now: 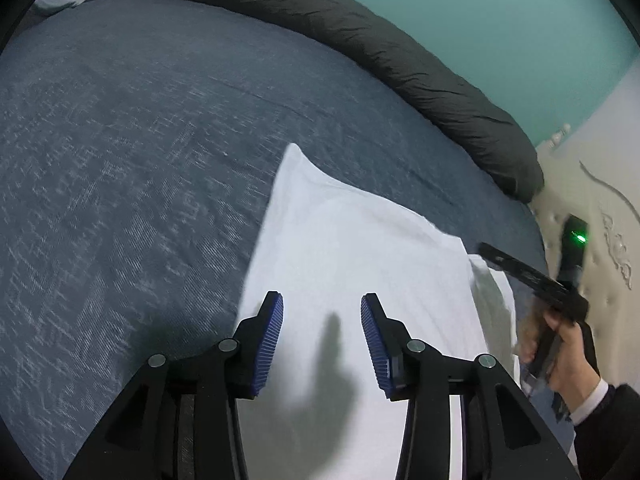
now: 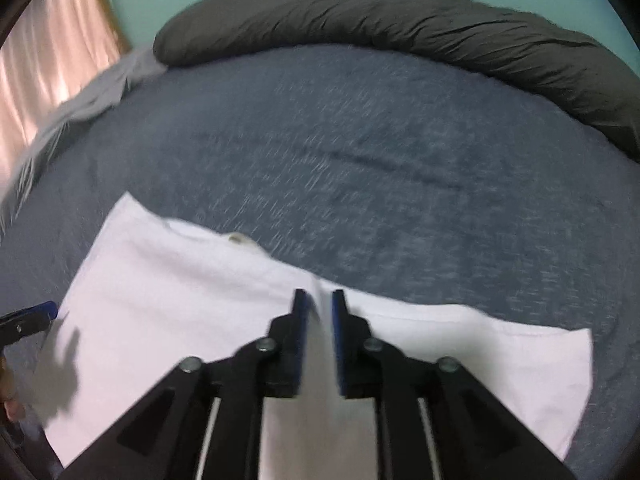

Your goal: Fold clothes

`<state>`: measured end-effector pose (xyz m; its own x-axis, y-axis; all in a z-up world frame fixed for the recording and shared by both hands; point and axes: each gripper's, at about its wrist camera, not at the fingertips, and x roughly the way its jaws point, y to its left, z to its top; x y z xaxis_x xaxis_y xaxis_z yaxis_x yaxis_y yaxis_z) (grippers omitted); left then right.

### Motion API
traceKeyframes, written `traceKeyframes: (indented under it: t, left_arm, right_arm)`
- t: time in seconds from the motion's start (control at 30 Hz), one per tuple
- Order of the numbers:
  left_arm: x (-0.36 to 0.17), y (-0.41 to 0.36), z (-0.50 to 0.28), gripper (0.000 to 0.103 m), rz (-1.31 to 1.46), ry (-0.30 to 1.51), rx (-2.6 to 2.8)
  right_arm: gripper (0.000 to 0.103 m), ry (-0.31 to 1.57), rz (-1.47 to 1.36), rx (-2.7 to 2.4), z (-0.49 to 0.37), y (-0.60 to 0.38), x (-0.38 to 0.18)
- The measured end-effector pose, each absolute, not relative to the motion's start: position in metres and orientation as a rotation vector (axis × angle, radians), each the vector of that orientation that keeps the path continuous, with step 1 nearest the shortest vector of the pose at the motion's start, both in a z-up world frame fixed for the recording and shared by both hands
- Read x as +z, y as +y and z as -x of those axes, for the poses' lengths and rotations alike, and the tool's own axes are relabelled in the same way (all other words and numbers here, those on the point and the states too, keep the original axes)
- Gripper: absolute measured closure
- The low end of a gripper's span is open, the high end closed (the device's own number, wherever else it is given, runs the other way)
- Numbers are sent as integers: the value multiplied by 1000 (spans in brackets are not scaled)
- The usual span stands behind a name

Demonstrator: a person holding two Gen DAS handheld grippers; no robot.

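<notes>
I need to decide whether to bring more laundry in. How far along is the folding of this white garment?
Partly done: the white garment lies on the blue bedspread as a flat oblong with straight edges. Nothing is in hand: the left gripper and right gripper hover open over it. Probably left: at least one more fold across.

Left gripper [image 1: 322, 308]: pitched downward, jaws parted, nothing pinched between blue pads [image 1: 270, 344] | Right gripper [image 2: 319, 300]: pitched downward, jaws narrowly parted, gap seen between pads [image 2: 302, 344], nothing clamped | Right hand [image 1: 560, 356]: wrapped around gripper handle, white cuff and dark sleeve [image 1: 608, 420] seen at wrist
</notes>
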<state>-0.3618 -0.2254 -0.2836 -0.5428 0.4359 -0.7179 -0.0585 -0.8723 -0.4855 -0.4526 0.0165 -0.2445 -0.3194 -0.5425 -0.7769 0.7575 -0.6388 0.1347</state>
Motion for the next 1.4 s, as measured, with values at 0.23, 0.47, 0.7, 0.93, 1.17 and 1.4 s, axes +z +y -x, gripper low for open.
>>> traceKeyframes:
  t: [0.23,0.47,0.7,0.93,1.17,1.4]
  left_arm:
    - [-280,-222,414,59,1372,-508,2439]
    - [-298,-233,464,59,1436,-491,2431]
    - [-306,-245,490,59,1427,-522,2431]
    - [-305,-239,498,59,1402,-438,2424]
    - [-301,-233,487,82,1375,-387,2421]
    - [-297,-232,486,100,1341,-391,2420]
  right_arm:
    - [72,227,-1118,-2145,480,67,-238]
    - [72,175,-1247,-2291,514,120,-254]
    - [72,92,-1319,-2325,535,156,-267]
    - [72,121,-1315,-2355,545,158,-275]
    - [72,168,-1336,-2370,553,159,-281]
    - [97,226,-1255,-2385,538,160,-274]
